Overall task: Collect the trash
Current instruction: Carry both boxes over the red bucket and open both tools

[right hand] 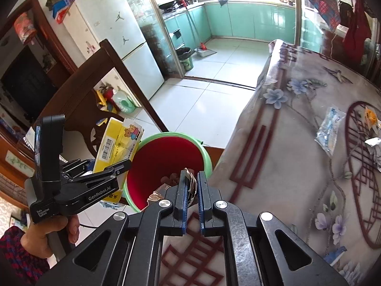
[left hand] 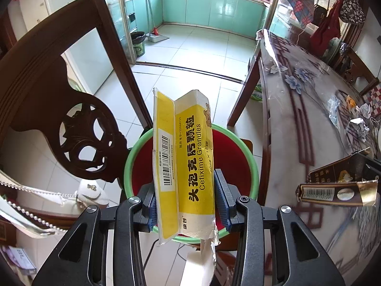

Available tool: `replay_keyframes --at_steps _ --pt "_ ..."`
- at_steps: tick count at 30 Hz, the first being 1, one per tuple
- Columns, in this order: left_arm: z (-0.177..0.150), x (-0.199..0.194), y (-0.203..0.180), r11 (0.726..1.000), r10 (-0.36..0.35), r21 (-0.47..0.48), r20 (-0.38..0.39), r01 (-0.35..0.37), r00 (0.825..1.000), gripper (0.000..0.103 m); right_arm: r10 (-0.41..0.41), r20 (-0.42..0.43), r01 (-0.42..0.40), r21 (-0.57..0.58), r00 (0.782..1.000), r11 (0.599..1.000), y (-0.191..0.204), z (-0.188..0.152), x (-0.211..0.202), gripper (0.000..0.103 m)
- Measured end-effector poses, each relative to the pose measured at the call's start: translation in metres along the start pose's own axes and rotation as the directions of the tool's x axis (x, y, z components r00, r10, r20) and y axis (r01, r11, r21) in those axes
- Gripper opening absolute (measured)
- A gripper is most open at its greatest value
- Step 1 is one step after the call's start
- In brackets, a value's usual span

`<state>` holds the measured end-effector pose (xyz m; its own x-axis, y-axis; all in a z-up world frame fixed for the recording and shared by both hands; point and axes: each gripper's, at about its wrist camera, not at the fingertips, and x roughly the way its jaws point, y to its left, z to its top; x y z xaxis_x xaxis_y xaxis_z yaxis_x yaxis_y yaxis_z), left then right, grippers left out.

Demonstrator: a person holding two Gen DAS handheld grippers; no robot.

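My left gripper (left hand: 184, 190) is shut on a flattened yellow and white medicine box (left hand: 183, 157) and holds it upright over a red bin with a green rim (left hand: 252, 166). The right wrist view shows that box (right hand: 116, 143) at the bin's left edge (right hand: 204, 152). My right gripper (right hand: 191, 183) is shut on a brown and gold carton (right hand: 190, 186), held edge-on over the bin's near rim. The carton also shows at the right of the left wrist view (left hand: 338, 186). Brown scraps lie in the bin.
A dark carved wooden chair (left hand: 71, 90) stands left of the bin. A table with a floral cover (right hand: 297, 143) is at right, holding a clear plastic wrapper (right hand: 329, 128) and crumpled foil (right hand: 376, 150). Tiled floor leads to the kitchen behind.
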<state>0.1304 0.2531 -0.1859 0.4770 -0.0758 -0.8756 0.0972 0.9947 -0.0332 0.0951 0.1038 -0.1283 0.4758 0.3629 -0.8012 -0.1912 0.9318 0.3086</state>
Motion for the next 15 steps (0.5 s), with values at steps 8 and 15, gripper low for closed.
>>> replay_keyframes --at_steps 8,15 --pt "0.007 0.012 0.018 0.999 -0.001 -0.046 -0.02 0.0 1.0 0.039 0.077 -0.05 -0.076 0.025 0.996 0.997 0.008 0.012 0.034 0.005" --pt "0.002 0.022 0.025 0.999 -0.006 -0.047 -0.054 0.004 0.999 0.039 0.074 -0.074 -0.075 -0.008 0.995 0.997 0.018 0.023 0.054 0.005"
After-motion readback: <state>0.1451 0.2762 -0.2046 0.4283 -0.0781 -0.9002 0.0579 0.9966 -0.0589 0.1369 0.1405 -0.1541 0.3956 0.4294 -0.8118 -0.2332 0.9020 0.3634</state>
